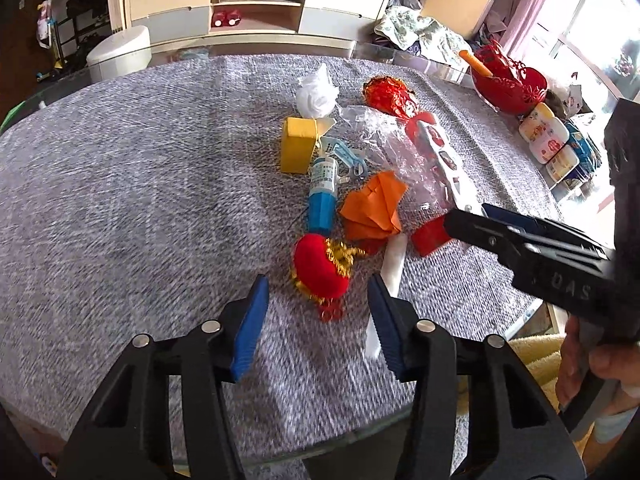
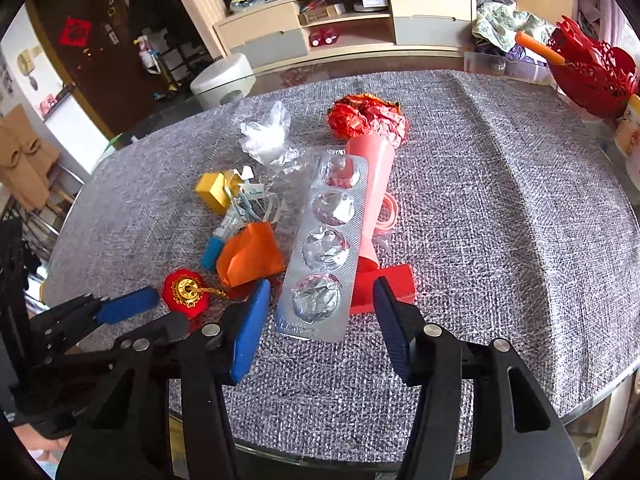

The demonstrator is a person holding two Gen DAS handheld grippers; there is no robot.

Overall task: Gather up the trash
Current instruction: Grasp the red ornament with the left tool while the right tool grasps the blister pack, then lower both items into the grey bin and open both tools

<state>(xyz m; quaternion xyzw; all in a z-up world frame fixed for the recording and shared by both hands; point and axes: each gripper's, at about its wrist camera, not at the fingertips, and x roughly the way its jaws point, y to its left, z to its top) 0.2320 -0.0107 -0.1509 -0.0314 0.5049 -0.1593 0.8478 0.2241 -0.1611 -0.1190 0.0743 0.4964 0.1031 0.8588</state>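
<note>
Two open claws, blister pack (image 2: pixel 324 256) between, red basket (image 2: pixel 592 76) beyond

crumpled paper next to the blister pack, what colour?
Orange paper; clearest in the right wrist view.

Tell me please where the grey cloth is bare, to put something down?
The grey cloth is bare right of the pink cone, up to the red basket. Also left of the yellow box, to the table edge. The middle is crowded: blister pack, orange paper, red lantern ornament.
</note>
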